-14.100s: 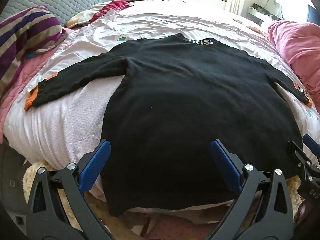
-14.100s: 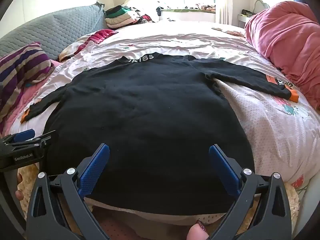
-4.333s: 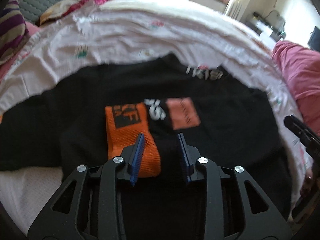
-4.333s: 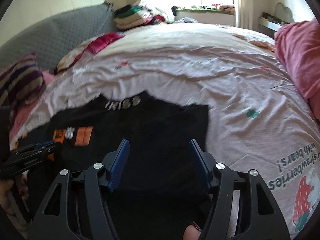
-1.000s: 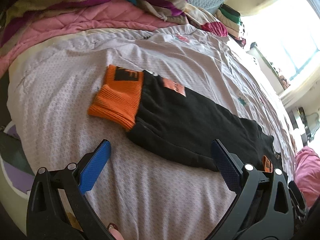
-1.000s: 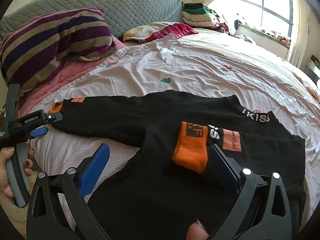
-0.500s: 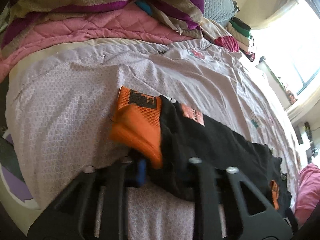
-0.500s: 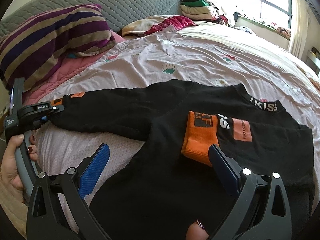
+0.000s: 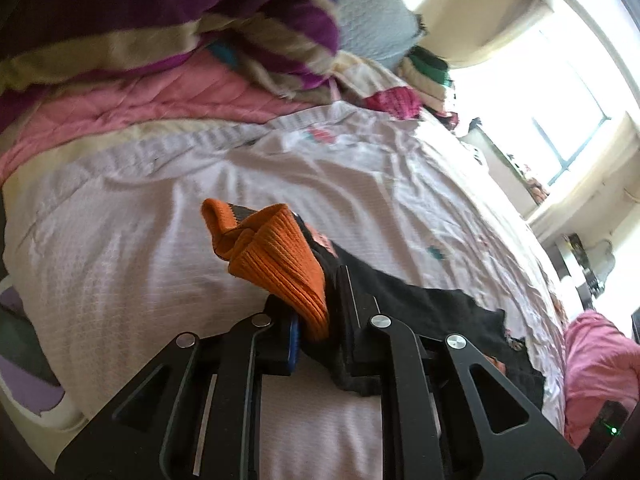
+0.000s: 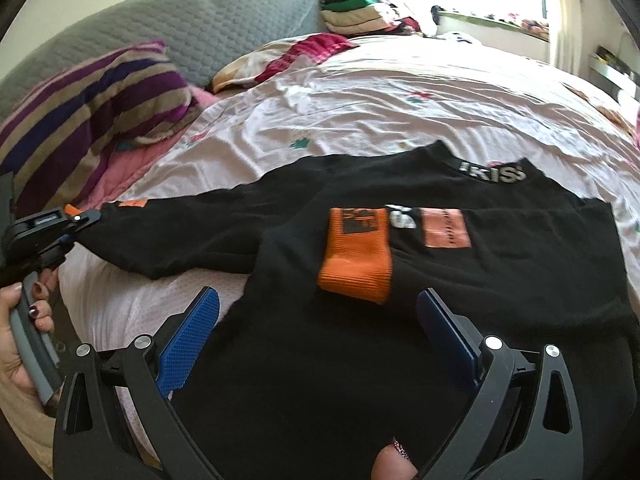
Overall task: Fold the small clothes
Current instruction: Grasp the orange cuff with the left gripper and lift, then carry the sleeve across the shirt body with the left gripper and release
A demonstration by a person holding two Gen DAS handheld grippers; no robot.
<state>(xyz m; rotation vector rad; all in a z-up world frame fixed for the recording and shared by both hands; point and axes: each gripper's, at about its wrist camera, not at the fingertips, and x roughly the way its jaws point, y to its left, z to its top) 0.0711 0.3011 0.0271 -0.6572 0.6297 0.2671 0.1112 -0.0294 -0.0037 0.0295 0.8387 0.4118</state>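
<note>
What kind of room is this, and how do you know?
Most likely a bedroom: a wide bed with a pale printed sheet, a striped pillow against a grey quilted headboard, and folded clothes stacked near the window.

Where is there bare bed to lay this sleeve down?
Bare sheet lies beyond the sweater collar, toward the window, and below the left sleeve near the bed edge. The striped pillow crowds the left.

You're in a home bedroom, a bed (image 10: 440, 92) with a pale printed sheet, a grey quilted headboard (image 10: 192, 28) at its far end, a striped pillow (image 10: 92, 100) just below that headboard, folded clothes (image 10: 352, 10) stacked beside the headboard, a bright window (image 9: 560, 92) beyond the bed.
</note>
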